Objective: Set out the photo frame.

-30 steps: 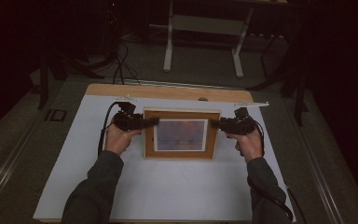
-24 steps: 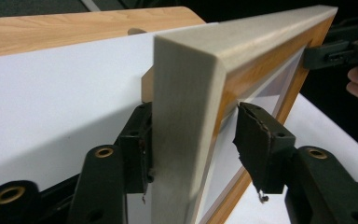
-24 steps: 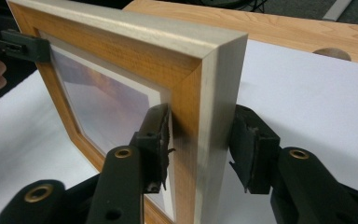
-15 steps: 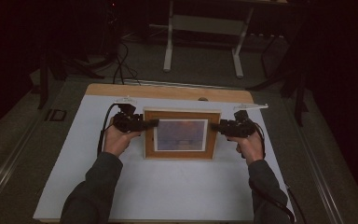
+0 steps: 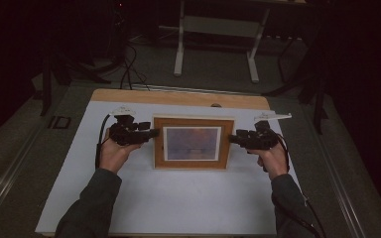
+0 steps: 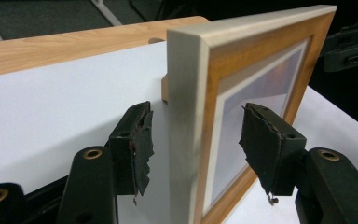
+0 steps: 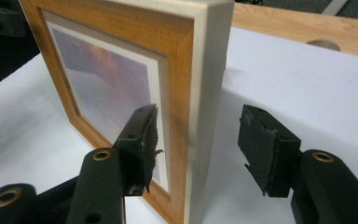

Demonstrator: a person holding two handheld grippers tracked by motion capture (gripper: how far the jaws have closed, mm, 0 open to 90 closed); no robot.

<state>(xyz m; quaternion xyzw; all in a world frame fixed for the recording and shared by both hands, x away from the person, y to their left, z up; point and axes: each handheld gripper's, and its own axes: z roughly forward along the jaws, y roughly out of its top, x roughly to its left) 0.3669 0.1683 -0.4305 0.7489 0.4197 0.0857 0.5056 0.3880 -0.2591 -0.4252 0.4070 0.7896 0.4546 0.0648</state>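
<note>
The white table (image 5: 178, 208) bears an upright picture frame (image 5: 193, 143), its side edges between the spread jaws of the left gripper (image 5: 151, 134) and right gripper (image 5: 234, 139). Both have just been opening; pads (image 6: 142, 144) stand off the wood. A sunset print (image 5: 192, 143) sits inside the frame.

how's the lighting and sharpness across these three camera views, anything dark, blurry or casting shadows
High view: dim overall, the room behind the table nearly black, the white table cover the brightest area, the picture frame soft. Left gripper view: evenly lit, the frame's pale edge sharp, the near jaws slightly soft. Right gripper view: the frame throws a soft shadow on the cover behind it.
</note>
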